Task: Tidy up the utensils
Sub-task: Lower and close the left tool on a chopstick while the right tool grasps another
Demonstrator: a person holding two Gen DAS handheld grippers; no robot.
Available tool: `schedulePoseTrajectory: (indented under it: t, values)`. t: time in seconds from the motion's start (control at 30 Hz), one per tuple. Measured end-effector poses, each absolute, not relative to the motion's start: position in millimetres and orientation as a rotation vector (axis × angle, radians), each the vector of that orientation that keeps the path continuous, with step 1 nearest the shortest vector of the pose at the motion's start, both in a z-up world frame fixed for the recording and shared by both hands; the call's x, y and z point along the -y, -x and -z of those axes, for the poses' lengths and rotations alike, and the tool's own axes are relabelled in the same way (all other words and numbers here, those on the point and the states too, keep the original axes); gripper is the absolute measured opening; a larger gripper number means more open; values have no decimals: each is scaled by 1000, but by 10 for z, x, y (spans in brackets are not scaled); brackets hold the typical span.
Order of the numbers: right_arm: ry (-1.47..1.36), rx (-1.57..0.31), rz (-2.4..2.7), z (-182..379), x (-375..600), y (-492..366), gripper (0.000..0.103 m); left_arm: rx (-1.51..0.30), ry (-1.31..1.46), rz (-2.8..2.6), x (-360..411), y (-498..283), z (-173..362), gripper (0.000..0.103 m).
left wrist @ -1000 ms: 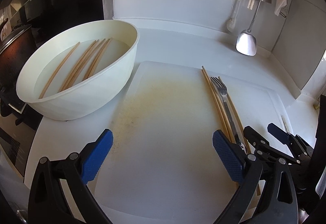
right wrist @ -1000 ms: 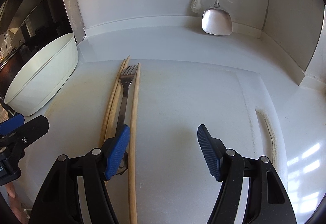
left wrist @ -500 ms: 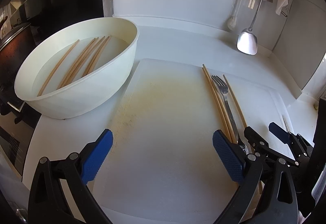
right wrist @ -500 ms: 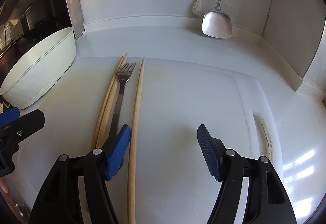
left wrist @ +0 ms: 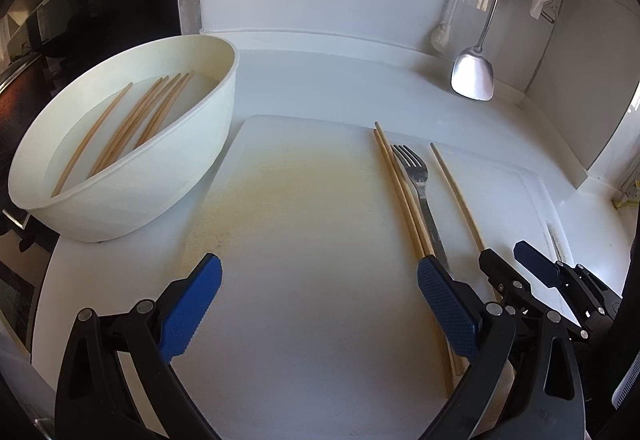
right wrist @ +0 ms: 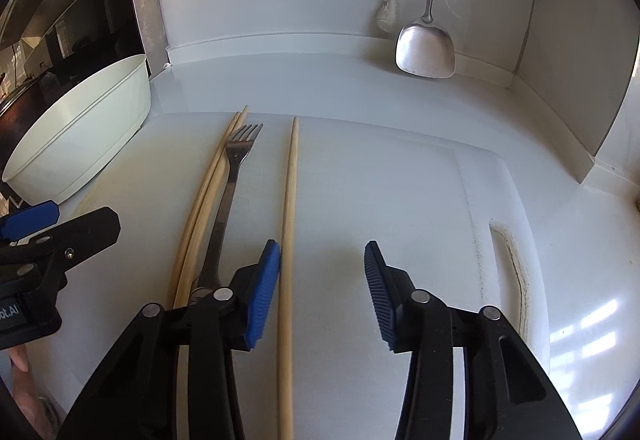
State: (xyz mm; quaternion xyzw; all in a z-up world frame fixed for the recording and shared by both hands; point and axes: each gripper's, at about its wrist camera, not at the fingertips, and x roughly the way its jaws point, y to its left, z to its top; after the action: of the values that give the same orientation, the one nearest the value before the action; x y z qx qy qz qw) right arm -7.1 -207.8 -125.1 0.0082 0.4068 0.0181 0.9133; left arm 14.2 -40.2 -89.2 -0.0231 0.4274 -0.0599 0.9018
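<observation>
right claw closing, lone chopstick between pads, ungripped | left claw wide apart, empty above cutting board

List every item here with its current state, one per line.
Bowl: upright, holding chopsticks.
Fork: flat on cutting board, beside chopstick pair.
Single chopstick: flat, between right gripper jaws, which are closing.
Left gripper: open, empty.
Spatula: hanging.
</observation>
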Motion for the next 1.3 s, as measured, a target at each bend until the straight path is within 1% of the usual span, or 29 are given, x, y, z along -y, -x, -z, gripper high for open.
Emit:
schedulePoseTrajectory:
  t: [0.5, 0.93, 1.3]
  values:
    - [-43, -838, -9, 1246, 2281, 160, 37, -922, 32, 128, 586, -357, 1089, 97]
    - [-57, -835, -5, 1244, 2328, 148, 37, -929, -18, 122, 705, -381, 1161, 97]
    - [-57, -836, -3, 1241, 2324, 140, 37, -926, 10, 99, 576, -363, 1186, 98]
